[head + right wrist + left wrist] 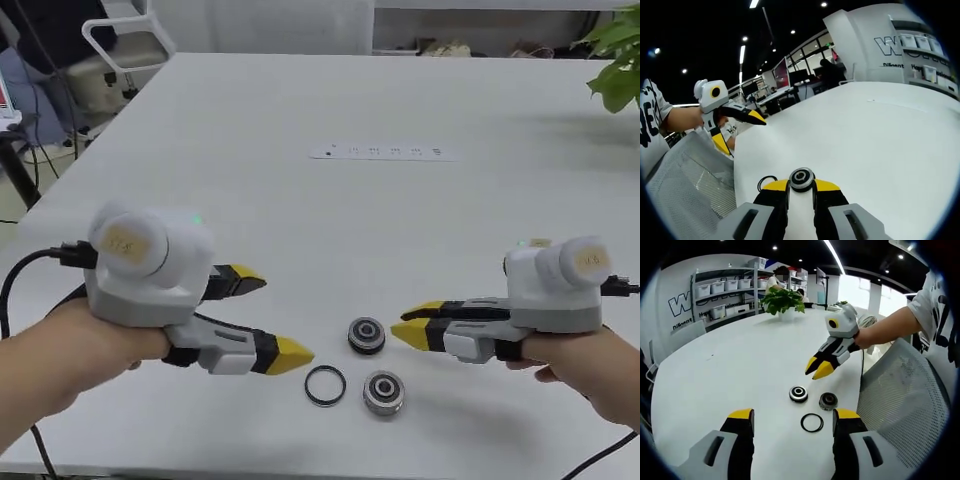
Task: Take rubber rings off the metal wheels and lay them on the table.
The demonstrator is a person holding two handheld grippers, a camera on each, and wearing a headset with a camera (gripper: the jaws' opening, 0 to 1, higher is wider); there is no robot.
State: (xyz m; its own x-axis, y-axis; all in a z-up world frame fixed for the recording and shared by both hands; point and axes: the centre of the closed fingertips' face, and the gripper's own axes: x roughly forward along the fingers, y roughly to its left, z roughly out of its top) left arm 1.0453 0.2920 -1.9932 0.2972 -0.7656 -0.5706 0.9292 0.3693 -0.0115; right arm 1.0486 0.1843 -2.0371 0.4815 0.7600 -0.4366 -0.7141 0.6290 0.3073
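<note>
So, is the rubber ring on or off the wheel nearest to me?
Off: the near wheel shows bare metal, and a loose rubber ring lies beside it on the table.

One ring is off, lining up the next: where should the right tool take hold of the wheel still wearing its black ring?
Grip the ringed wheel across its rubber-covered outer edge, coming in low from the side where the right tool points at it. It lies flat, hub up, so its round side is likely the only place two jaws can oppose.
</note>
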